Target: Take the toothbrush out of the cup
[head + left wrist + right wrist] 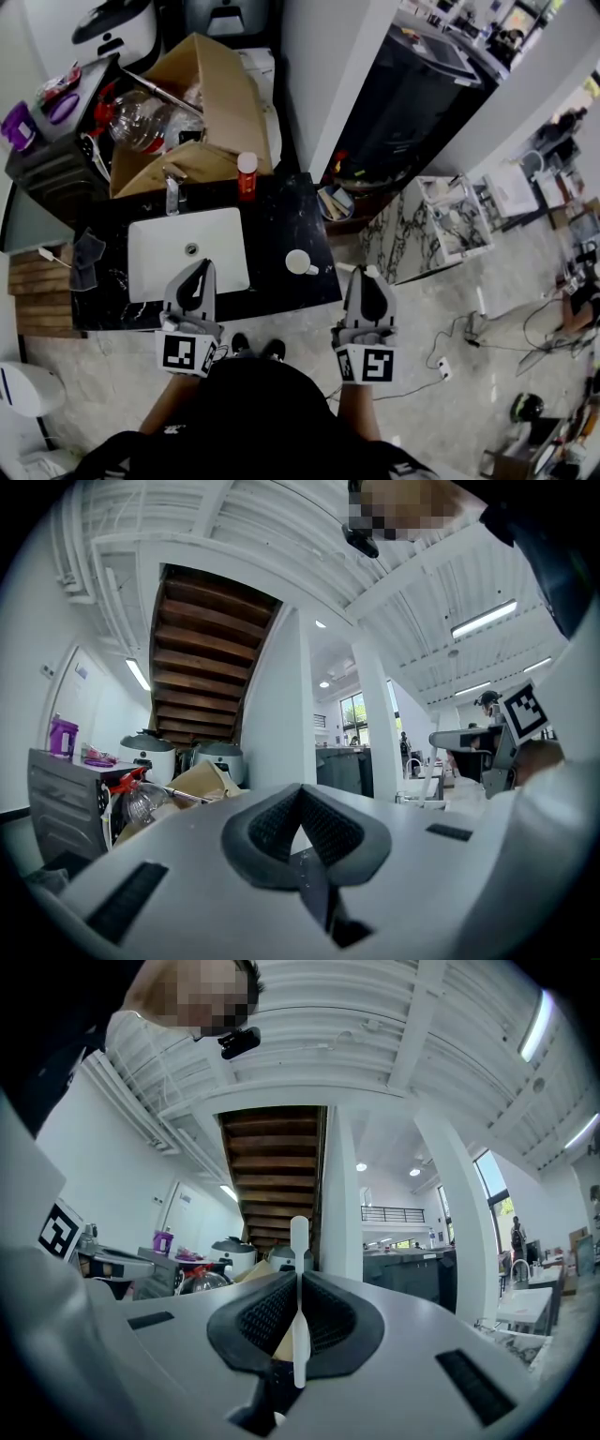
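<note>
- Right gripper has its jaws closed on a slim white plastic toothbrush, which stands upright between the pads.
- Left gripper is closed on nothing, seemingly over the front edge of the white rectangular basin.
- That toothbrush is clear of the round white cup, which stands nearby on the black marble counter.

Left tool and right tool are grey, marker-cubed; clothing seems black.

No legible txt, labels or nos. in any view.
</note>
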The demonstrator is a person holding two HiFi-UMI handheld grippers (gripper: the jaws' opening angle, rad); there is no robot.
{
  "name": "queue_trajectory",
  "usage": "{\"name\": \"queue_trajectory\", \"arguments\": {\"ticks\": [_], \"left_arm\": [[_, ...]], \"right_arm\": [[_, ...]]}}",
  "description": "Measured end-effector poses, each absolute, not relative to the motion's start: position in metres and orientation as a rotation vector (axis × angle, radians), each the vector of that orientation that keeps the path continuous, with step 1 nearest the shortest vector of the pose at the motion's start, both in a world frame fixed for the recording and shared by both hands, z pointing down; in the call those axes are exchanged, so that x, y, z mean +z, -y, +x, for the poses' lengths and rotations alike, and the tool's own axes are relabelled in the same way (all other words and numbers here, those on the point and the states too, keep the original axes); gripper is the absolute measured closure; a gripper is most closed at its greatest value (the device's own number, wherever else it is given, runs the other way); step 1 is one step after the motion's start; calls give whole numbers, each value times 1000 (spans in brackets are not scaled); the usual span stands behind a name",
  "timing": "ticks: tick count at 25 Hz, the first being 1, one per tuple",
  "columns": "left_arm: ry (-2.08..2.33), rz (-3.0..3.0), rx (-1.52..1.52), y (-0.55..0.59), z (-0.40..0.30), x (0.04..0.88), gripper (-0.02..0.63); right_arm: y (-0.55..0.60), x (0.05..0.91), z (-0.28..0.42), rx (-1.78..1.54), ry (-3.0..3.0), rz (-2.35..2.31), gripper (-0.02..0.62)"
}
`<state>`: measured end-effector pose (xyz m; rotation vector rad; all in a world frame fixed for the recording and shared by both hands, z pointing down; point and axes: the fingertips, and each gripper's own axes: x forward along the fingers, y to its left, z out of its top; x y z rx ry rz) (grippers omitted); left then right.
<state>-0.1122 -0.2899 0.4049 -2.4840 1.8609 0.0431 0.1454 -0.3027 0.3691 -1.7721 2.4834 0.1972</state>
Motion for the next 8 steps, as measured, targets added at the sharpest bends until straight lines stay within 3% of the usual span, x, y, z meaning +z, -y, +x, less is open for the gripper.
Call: {"name": "queue_trajectory", "arguments": {"ticks": [8], "left_arm": [[-1853,-2492,50,289,-111,406,603]], "right_arm": [[298,367,146,220,-2466,-1767,560]]}}
